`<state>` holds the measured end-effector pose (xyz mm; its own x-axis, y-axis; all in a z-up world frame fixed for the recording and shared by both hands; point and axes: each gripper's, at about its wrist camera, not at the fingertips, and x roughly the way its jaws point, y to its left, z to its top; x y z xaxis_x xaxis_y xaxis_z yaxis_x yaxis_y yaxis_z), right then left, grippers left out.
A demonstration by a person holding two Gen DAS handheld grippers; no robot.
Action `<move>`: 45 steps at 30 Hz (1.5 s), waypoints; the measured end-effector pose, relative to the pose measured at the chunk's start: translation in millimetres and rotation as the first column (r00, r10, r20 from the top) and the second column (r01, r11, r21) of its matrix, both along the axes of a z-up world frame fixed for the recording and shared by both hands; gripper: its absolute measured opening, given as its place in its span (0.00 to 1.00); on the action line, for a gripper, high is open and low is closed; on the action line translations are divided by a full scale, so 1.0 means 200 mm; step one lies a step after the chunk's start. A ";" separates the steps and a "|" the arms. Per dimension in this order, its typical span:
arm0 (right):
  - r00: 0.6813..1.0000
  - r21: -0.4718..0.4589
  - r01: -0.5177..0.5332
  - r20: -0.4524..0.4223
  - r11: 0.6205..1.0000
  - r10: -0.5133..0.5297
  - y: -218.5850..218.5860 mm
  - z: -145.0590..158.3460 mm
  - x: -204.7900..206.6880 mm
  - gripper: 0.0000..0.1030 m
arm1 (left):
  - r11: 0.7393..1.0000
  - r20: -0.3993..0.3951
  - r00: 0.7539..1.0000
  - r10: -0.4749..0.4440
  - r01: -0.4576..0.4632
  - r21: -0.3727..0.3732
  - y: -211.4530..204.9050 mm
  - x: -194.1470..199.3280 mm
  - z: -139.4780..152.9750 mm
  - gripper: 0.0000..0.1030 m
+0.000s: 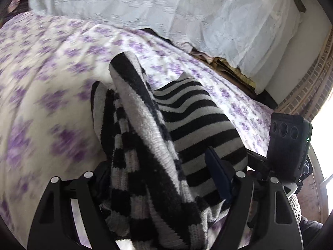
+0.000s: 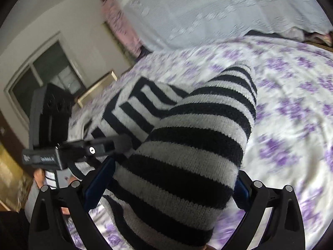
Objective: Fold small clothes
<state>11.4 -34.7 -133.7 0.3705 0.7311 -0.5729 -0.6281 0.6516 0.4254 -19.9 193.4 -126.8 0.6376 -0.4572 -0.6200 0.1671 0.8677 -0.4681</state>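
A black-and-white striped knit garment [image 1: 187, 114] is lifted off the bed, bunched between both grippers. My left gripper [image 1: 160, 175] is shut on a thick twisted fold of it; the blue right pad [image 1: 218, 175] presses the cloth and the left finger is hidden behind it. In the right wrist view the same garment [image 2: 197, 125] fills the middle, and my right gripper [image 2: 170, 187] is shut on a wide fold, with blue pads at both sides. The left gripper [image 2: 112, 143] holds the cloth's far left edge there.
A white bedspread with purple flowers [image 1: 52, 73] lies under everything. A white lace cover [image 1: 166, 10] drapes the far side. The right gripper's camera block [image 1: 289, 145] stands close at the right. A window [image 2: 47, 77] and a person's hand [image 2: 39, 177] show at the left.
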 end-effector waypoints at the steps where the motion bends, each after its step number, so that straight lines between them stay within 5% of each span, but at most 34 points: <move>1: 1.000 -0.008 -0.005 -0.003 1.000 0.005 0.02 -0.01 -0.02 0.97 | 1.000 -0.016 1.000 0.007 -0.008 -0.015 0.03 -0.01 -0.02 0.73; 5: 1.000 -0.025 0.002 -0.016 1.000 -0.002 0.04 -0.03 -0.05 0.97 | 0.996 -0.151 0.988 0.039 -0.051 -0.076 0.12 0.07 -0.15 0.79; 9: 0.996 -0.011 0.031 -0.089 0.999 -0.032 0.02 -0.07 -0.01 0.97 | 0.988 -0.166 0.986 0.003 -0.029 -0.153 0.13 0.12 -0.16 0.89; 14: 1.000 -0.051 0.013 0.023 0.999 -0.012 0.10 0.05 -0.10 0.97 | 0.992 -0.012 0.999 -0.042 0.041 -0.118 0.07 -0.01 0.01 0.67; 20: 0.992 0.001 -0.082 0.100 0.997 0.082 0.31 0.29 -0.17 0.97 | 0.996 0.142 0.989 0.047 -0.035 -0.084 0.22 -0.18 0.26 0.67; 26: 0.962 0.044 -0.234 0.157 0.971 0.224 0.75 0.47 -0.22 0.97 | 0.979 0.219 0.954 0.203 -0.197 -0.049 0.61 -0.42 0.44 0.67; 30: 0.928 0.051 -0.337 0.188 0.940 0.323 1.11 0.56 -0.28 0.97 | 0.949 0.248 0.917 0.314 -0.312 -0.047 0.88 -0.57 0.52 0.67; 37: 0.847 0.067 -0.509 0.219 0.858 0.485 1.73 0.67 -0.43 0.97 | 0.852 0.281 0.808 0.518 -0.517 -0.084 1.40 -0.90 0.59 0.67; 41: 0.811 0.059 -0.570 0.201 0.820 0.549 2.00 0.63 -0.49 0.97 | 0.794 0.262 0.751 0.606 -0.594 -0.130 1.58 -1.04 0.52 0.67; 45: 0.805 0.007 -0.587 0.115 0.810 0.582 2.17 0.45 -0.47 0.91 | 0.752 0.174 0.732 0.659 -0.646 -0.132 1.70 -1.07 0.30 0.68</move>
